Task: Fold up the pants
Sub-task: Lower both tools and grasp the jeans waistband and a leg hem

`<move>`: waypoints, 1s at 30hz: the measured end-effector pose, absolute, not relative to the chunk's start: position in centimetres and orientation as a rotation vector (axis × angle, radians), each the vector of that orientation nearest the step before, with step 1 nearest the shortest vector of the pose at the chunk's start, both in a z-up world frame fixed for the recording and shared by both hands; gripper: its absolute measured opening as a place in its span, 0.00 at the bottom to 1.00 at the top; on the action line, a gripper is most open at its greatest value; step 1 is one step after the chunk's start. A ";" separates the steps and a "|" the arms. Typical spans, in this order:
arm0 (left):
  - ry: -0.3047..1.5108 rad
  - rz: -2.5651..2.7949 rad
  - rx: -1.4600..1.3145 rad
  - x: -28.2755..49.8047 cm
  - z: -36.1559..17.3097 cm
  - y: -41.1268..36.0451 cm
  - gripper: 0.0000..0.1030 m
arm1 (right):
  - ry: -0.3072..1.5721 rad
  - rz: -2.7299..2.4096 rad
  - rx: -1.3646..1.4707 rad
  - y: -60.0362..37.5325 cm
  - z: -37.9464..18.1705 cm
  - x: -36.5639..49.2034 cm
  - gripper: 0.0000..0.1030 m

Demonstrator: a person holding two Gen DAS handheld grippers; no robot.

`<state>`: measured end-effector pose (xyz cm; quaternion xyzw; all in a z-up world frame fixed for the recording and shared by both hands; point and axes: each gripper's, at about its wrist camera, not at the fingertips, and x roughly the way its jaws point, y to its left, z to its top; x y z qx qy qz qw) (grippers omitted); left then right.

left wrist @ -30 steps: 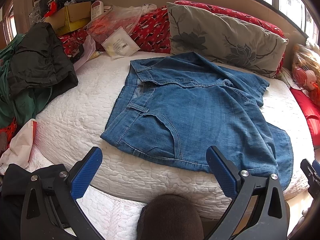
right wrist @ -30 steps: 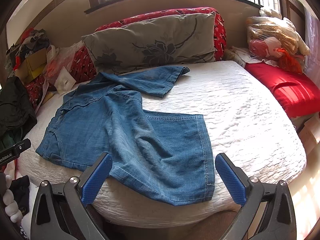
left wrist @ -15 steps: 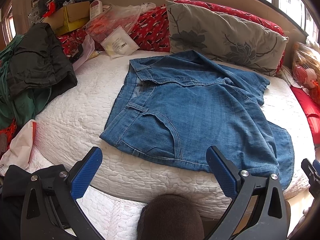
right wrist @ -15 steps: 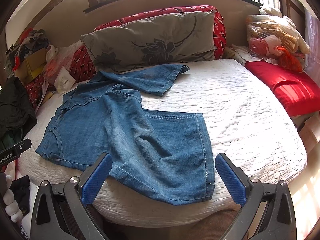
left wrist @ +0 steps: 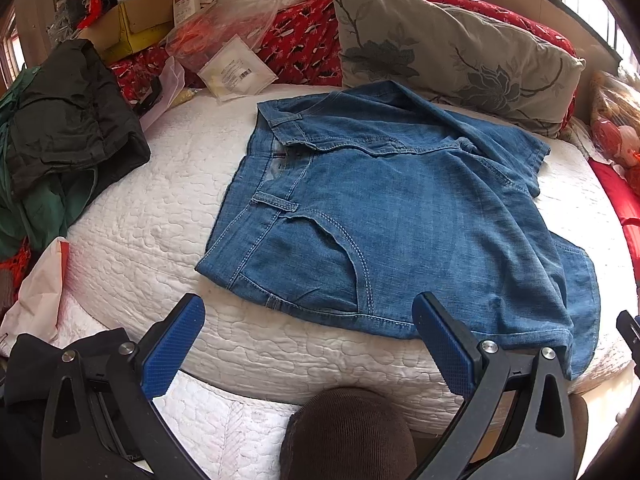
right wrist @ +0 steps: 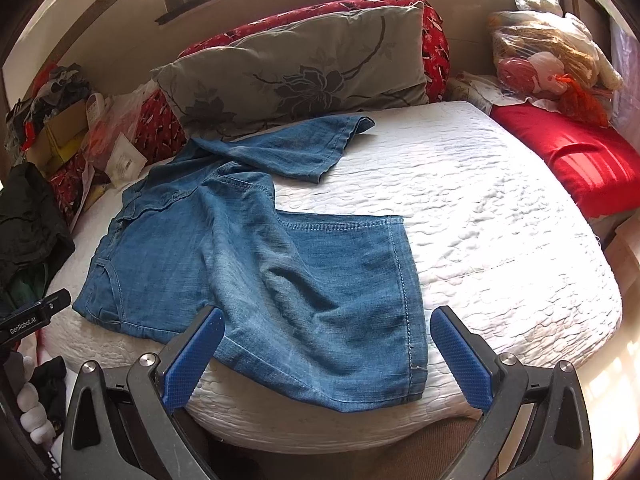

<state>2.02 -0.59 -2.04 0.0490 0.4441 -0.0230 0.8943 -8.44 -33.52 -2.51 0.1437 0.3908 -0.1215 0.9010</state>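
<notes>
Blue denim pants [left wrist: 404, 216] lie spread on a white quilted mattress [left wrist: 152, 208], waistband to the left, legs to the right. In the right wrist view the pants [right wrist: 248, 264] show the near leg hanging over the front edge and the far leg angled toward the pillow. My left gripper [left wrist: 308, 340] is open and empty, just off the mattress's front edge below the waist corner and pocket. My right gripper [right wrist: 326, 352] is open and empty, at the front edge over the near leg's hem.
A grey flowered pillow [right wrist: 296, 68] and red cushions lie along the back. Dark and green clothes [left wrist: 60, 132], a cardboard box and plastic bags pile at the left. A red cushion [right wrist: 580, 160] and bagged items sit at the right. White mattress [right wrist: 500, 220] shows right of the pants.
Both grippers have edged slightly closer to the bed; the pants have not moved and both grippers stay open.
</notes>
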 end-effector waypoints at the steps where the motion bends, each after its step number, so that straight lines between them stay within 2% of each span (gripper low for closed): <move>1: 0.949 -0.048 0.098 2.7 -2.4 -0.2 1.00 | 0.813 -0.257 0.313 -34.4 -2.7 -8.4 1.00; 9: 1.177 -0.039 0.039 11.1 -4.5 5.8 1.00 | 0.908 -0.367 0.366 -41.2 -4.5 -7.8 0.98; 15: 1.324 -0.110 -0.075 17.8 -5.1 8.8 1.00 | 0.961 -0.346 0.376 -41.5 -6.3 -6.1 0.97; 30: 1.507 -0.159 0.027 22.2 -11.1 3.1 1.00 | 1.034 -0.312 0.386 -40.9 -8.7 -2.9 0.97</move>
